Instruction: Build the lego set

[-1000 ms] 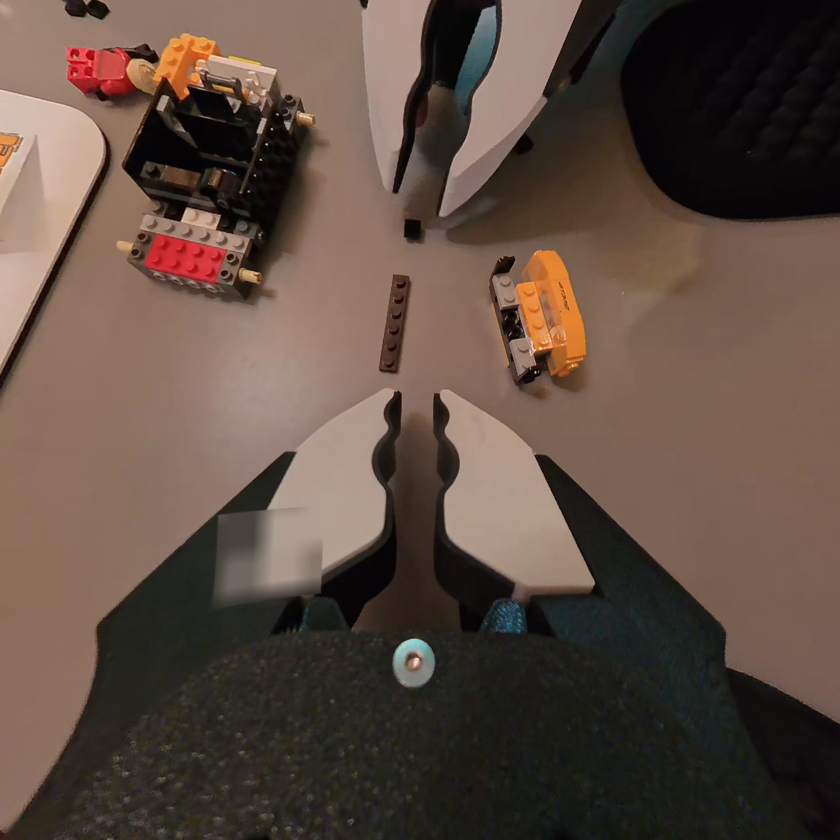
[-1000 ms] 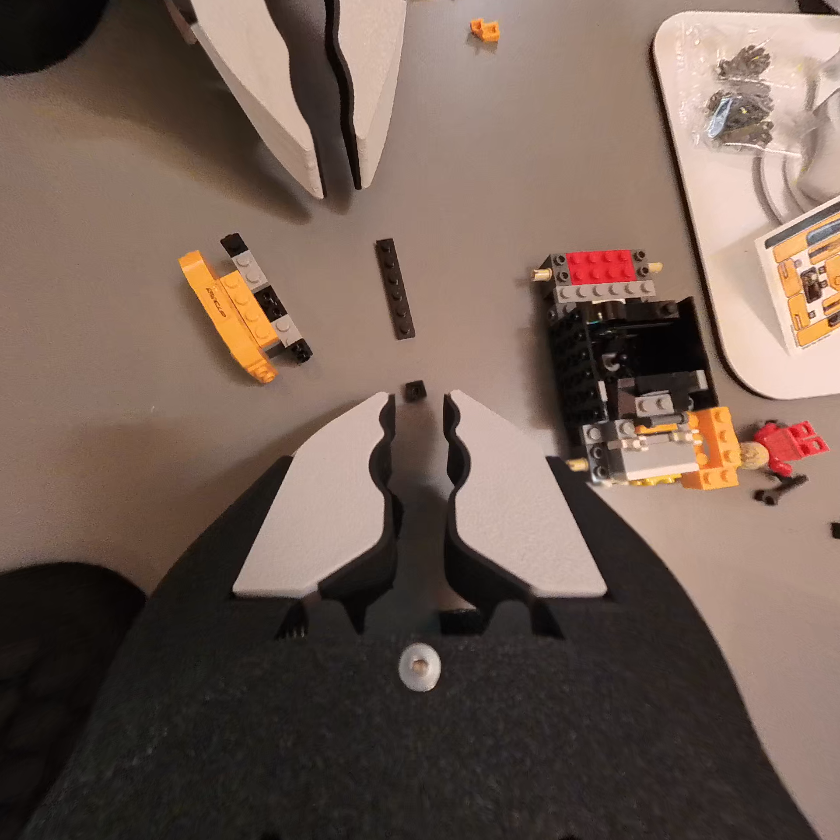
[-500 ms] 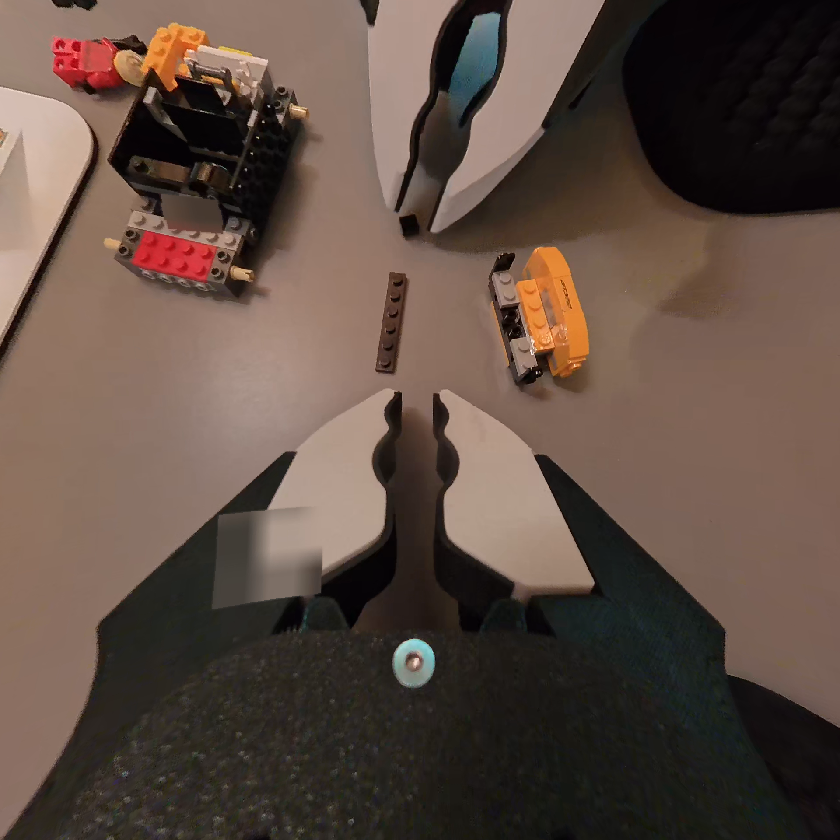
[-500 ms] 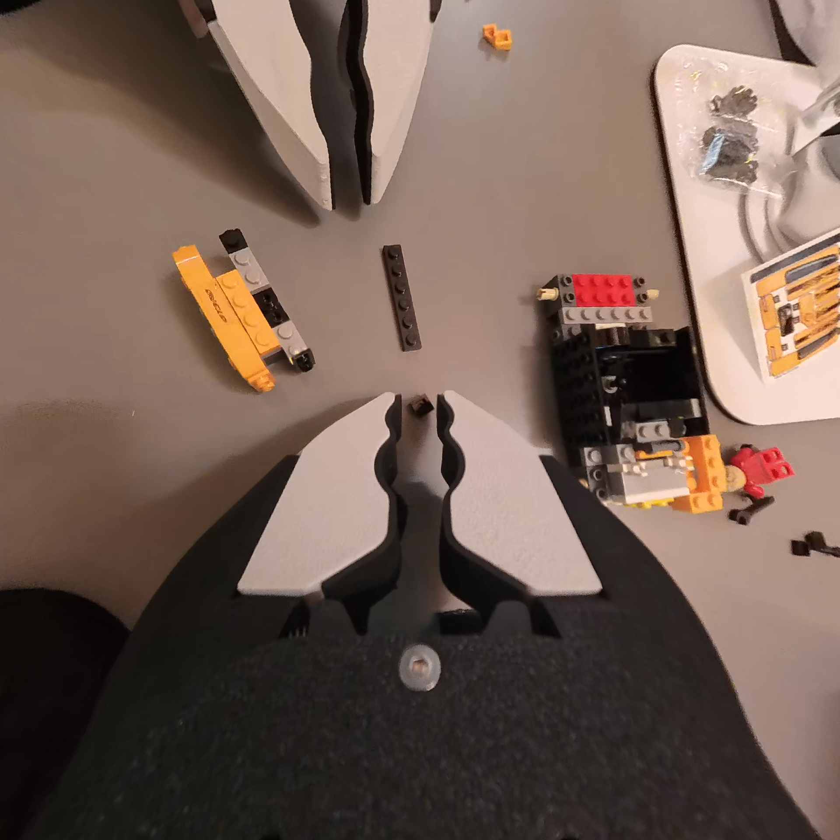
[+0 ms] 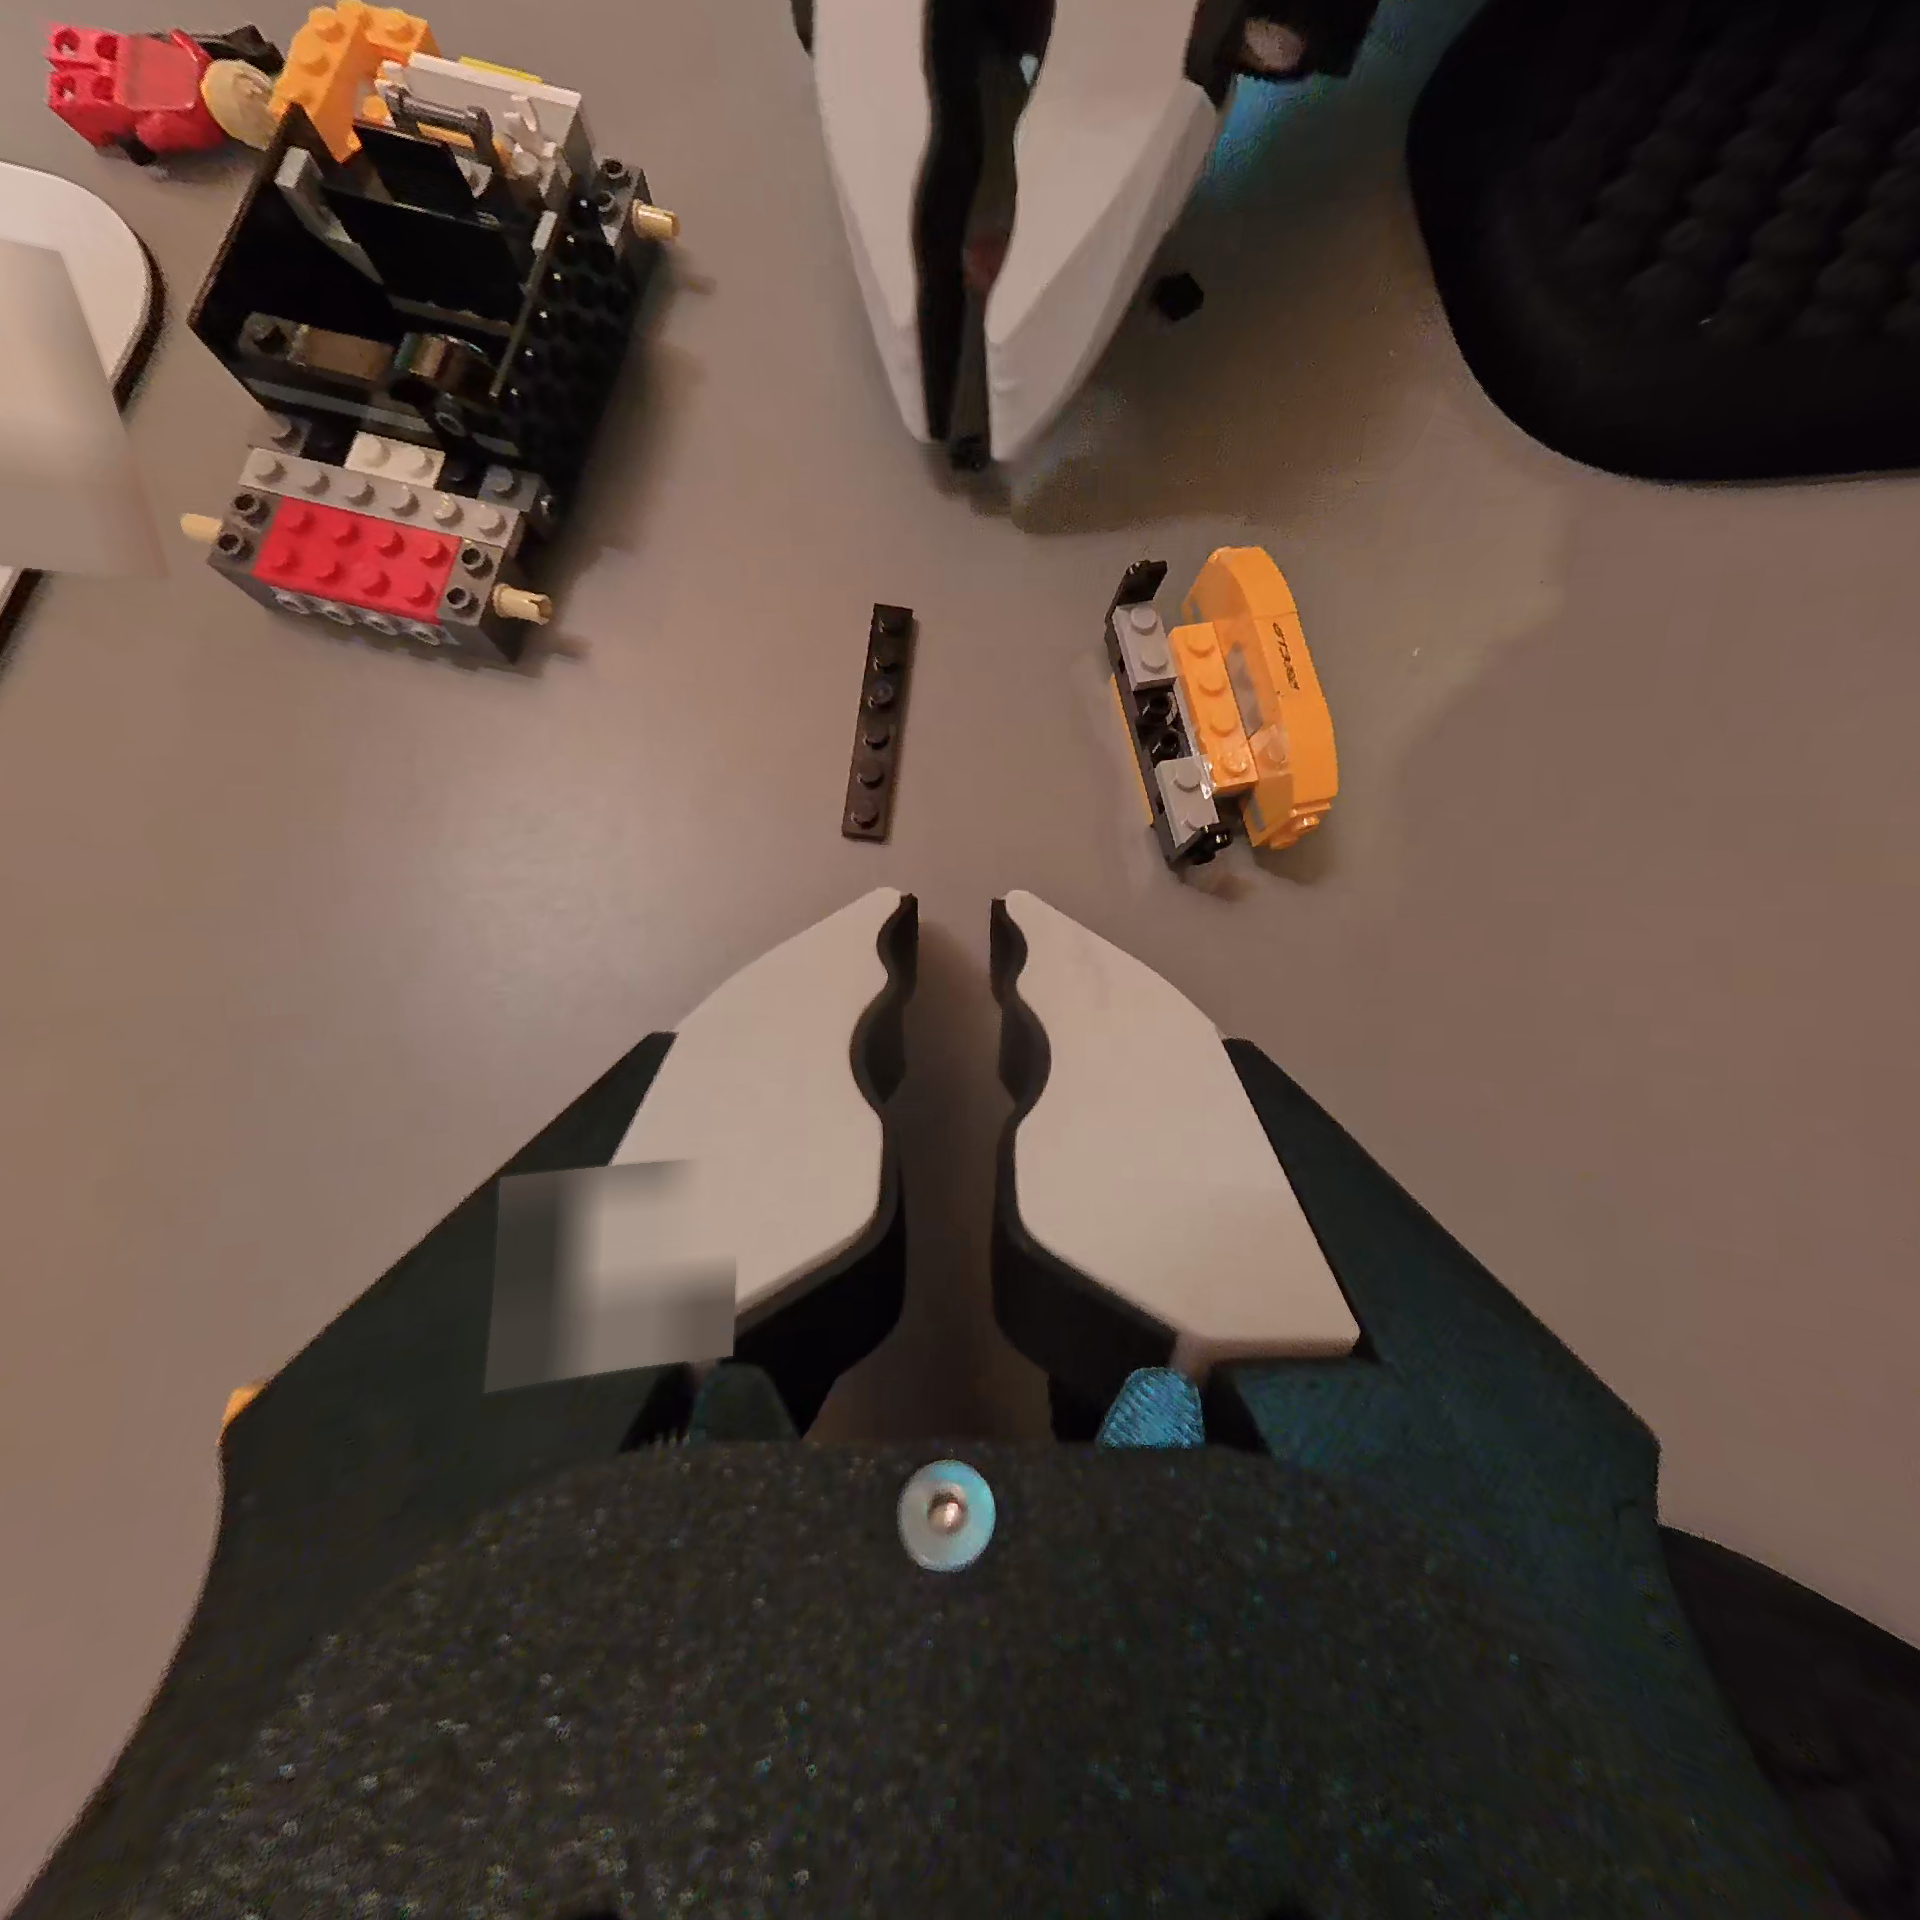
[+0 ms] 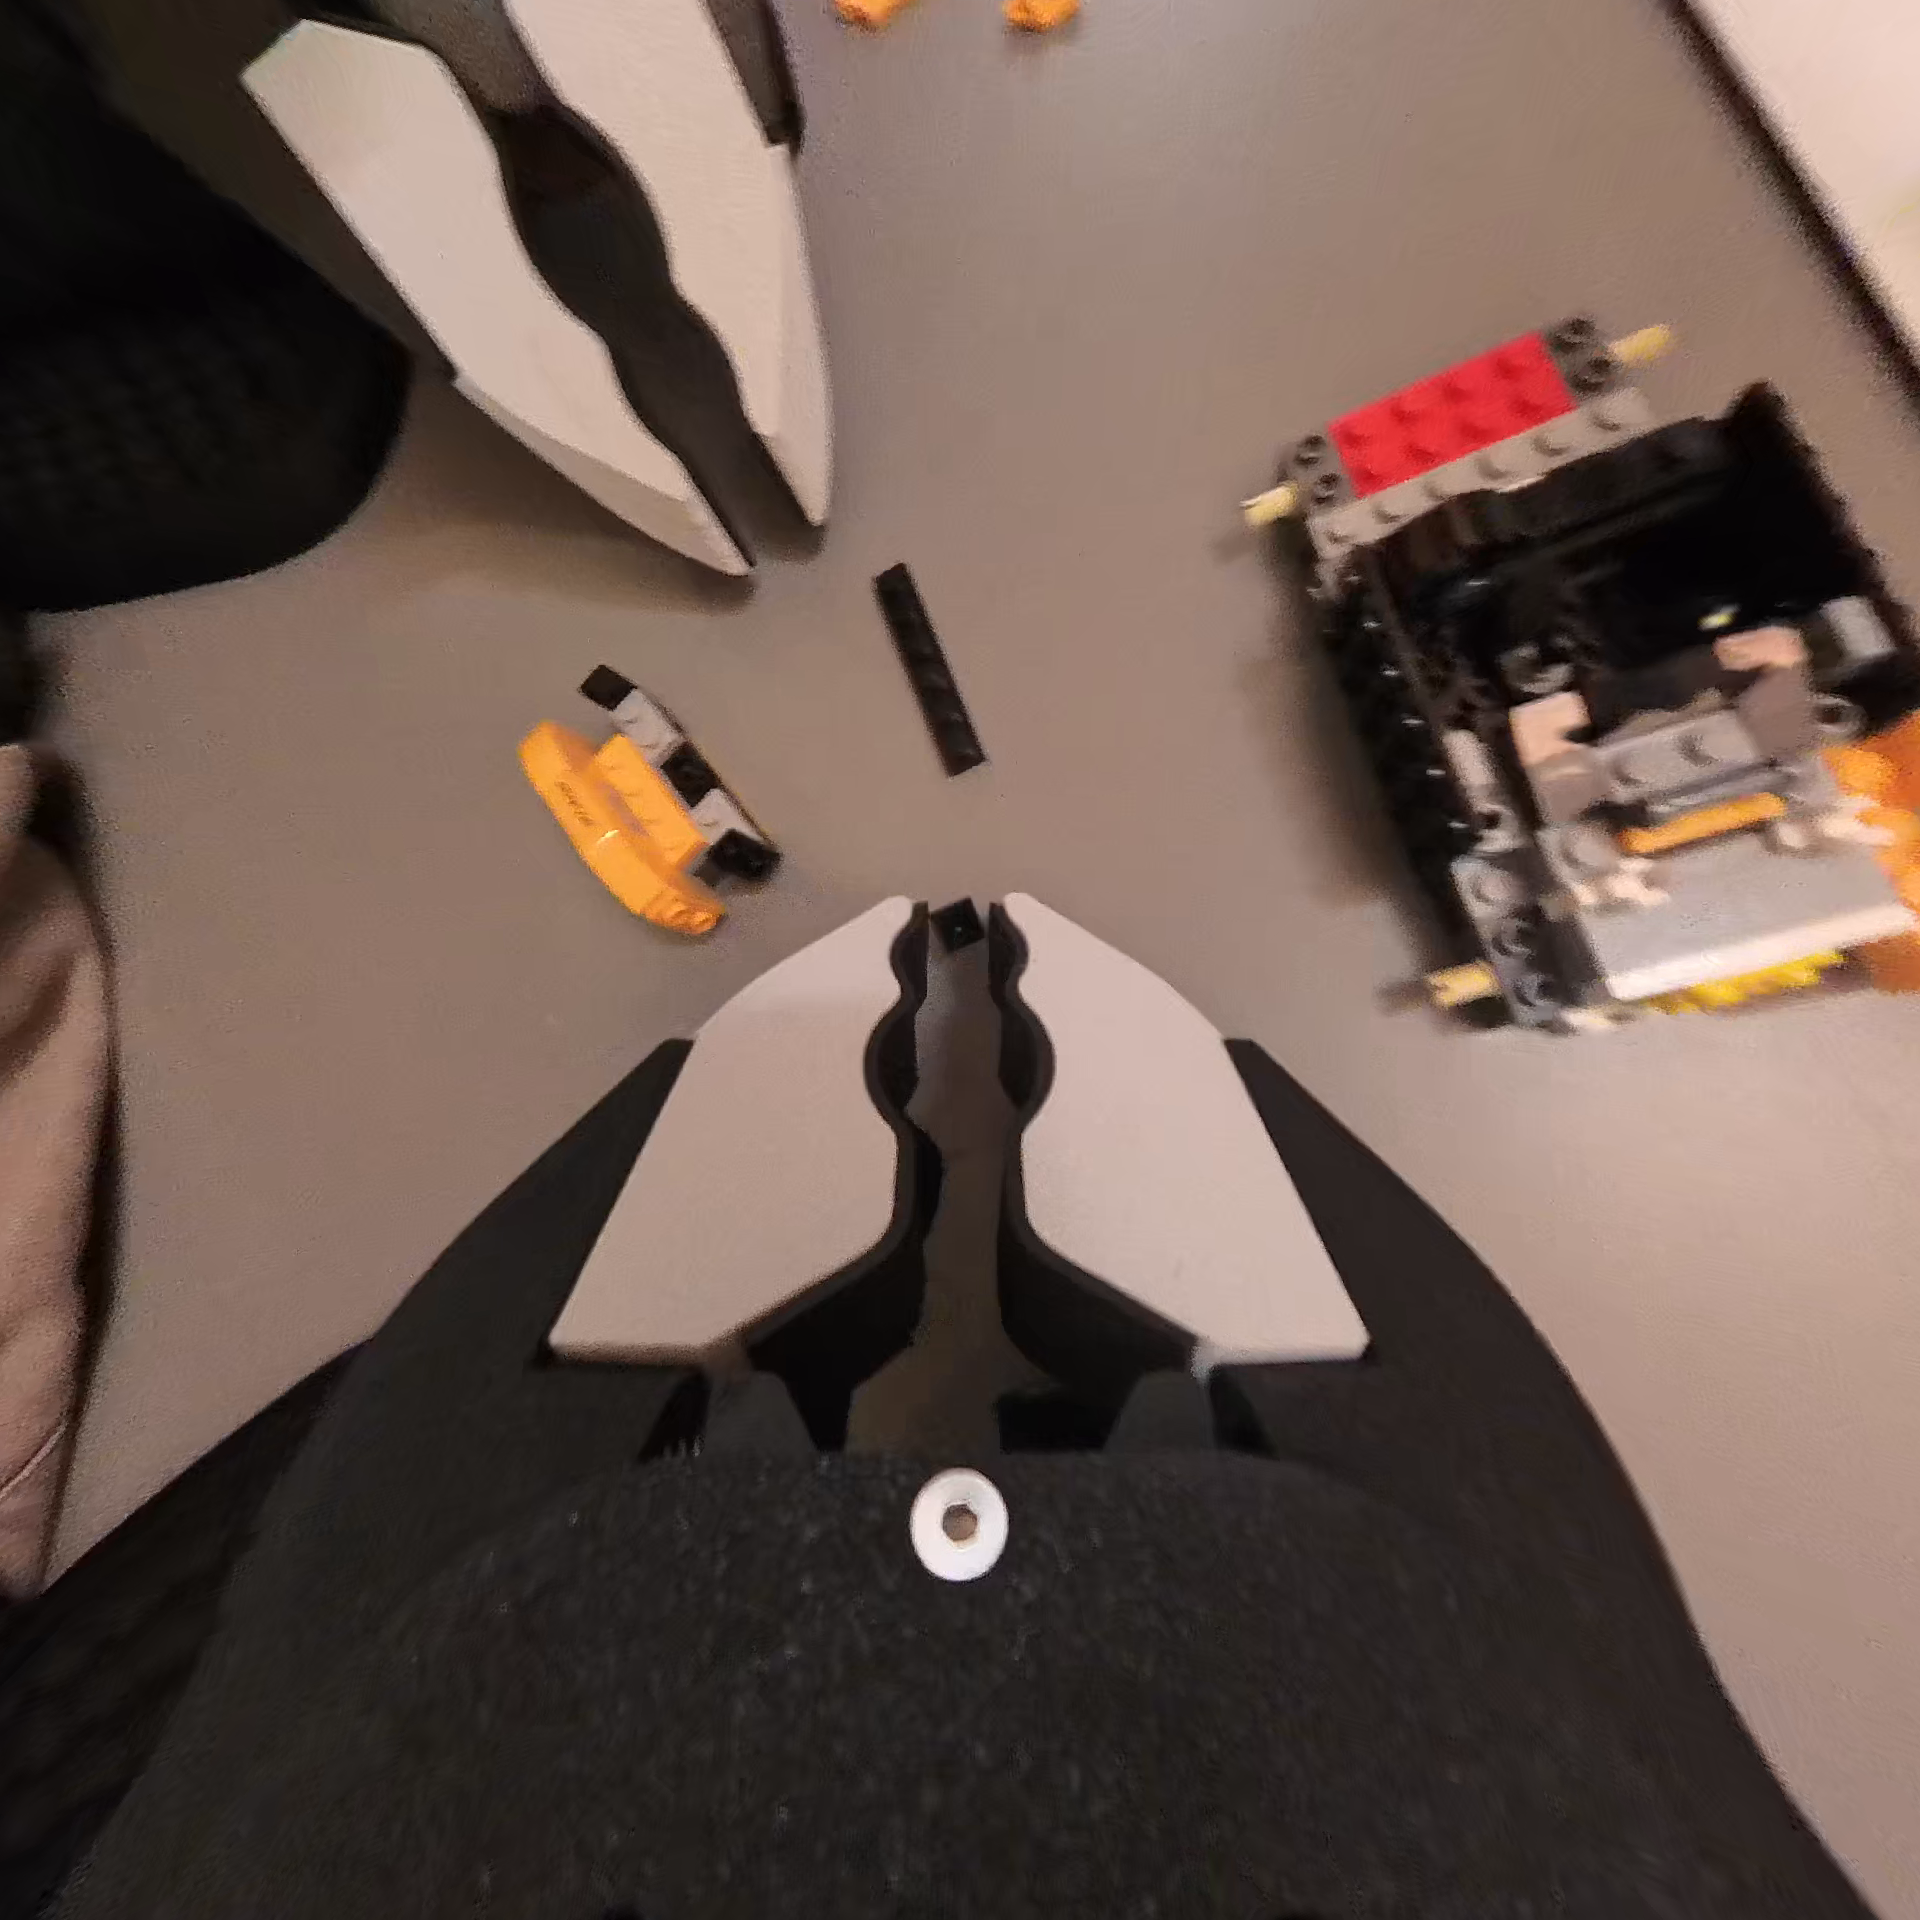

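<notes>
The right gripper (image 6: 954, 914) is pinching a tiny black brick (image 6: 954, 923) between its tips. The left gripper (image 5: 952, 906) (holding nothing) is hovering narrowly parted beside the black strip plate (image 5: 879, 721), mid-table (image 5: 416, 987).

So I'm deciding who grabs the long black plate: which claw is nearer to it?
Left. The left claw, open and empty, sits just short of the long black plate; the right claw, shut on a small black piece, is farther back.

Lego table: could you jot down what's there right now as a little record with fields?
Surface: grey table
Right gripper: shut on small black piece
Left gripper: slightly open, empty
Loose part: long black plate, lying flat between the grippers
Main build: black chassis with a red plate
Side build: orange sub-assembly, apart from the chassis
</notes>
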The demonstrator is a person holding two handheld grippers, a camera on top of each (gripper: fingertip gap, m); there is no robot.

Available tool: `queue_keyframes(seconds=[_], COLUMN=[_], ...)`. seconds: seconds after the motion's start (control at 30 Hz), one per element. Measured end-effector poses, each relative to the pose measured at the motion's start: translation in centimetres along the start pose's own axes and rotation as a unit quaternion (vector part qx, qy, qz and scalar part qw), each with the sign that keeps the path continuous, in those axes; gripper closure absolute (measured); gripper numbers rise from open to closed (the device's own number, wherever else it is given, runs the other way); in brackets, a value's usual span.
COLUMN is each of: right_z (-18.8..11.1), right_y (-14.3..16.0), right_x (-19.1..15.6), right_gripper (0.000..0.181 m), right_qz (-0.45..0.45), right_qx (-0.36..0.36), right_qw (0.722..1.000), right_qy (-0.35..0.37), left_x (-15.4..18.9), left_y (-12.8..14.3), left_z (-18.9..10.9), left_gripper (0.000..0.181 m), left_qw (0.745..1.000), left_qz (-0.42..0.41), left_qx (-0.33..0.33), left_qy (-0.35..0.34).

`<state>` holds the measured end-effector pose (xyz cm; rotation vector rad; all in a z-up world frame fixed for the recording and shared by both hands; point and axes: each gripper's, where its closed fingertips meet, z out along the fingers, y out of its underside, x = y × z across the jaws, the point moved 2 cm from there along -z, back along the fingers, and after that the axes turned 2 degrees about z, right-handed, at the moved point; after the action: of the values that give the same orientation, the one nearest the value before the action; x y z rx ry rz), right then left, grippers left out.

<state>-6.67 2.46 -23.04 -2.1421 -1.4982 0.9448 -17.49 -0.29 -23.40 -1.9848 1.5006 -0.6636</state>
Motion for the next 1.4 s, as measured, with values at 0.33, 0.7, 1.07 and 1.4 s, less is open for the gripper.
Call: queue_keyframes(seconds=[0.33, 0.7, 1.07, 1.4], right_z=[-1.1, 0.9, 0.3, -0.6], right_y=[-0.3, -0.1, -0.9, -0.1], right_x=[1.7, 0.4, -0.1, 3.8], right_gripper=[0.172, 0.173, 0.178, 0.172], right_qz=[-0.074, -0.226, 0.070, 0.092], right_qx=[0.014, -0.069, -0.010, -0.042], right_qw=[0.993, 0.961, 0.997, 0.994], right_qy=[0.095, 0.147, -0.044, 0.047], left_x=[0.0, 0.0, 0.2, 0.2], left_y=[0.1, 0.2, 0.3, 0.4], left_z=[0.1, 0.1, 0.2, 0.2], left_gripper=[0.168, 0.168, 0.168, 0.168], left_qw=[1.000, 1.000, 1.000, 1.000], left_qz=[-0.003, -0.003, -0.004, -0.008], left_qx=[-0.002, -0.002, -0.007, -0.007], left_qy=[0.002, 0.003, 0.011, 0.015])
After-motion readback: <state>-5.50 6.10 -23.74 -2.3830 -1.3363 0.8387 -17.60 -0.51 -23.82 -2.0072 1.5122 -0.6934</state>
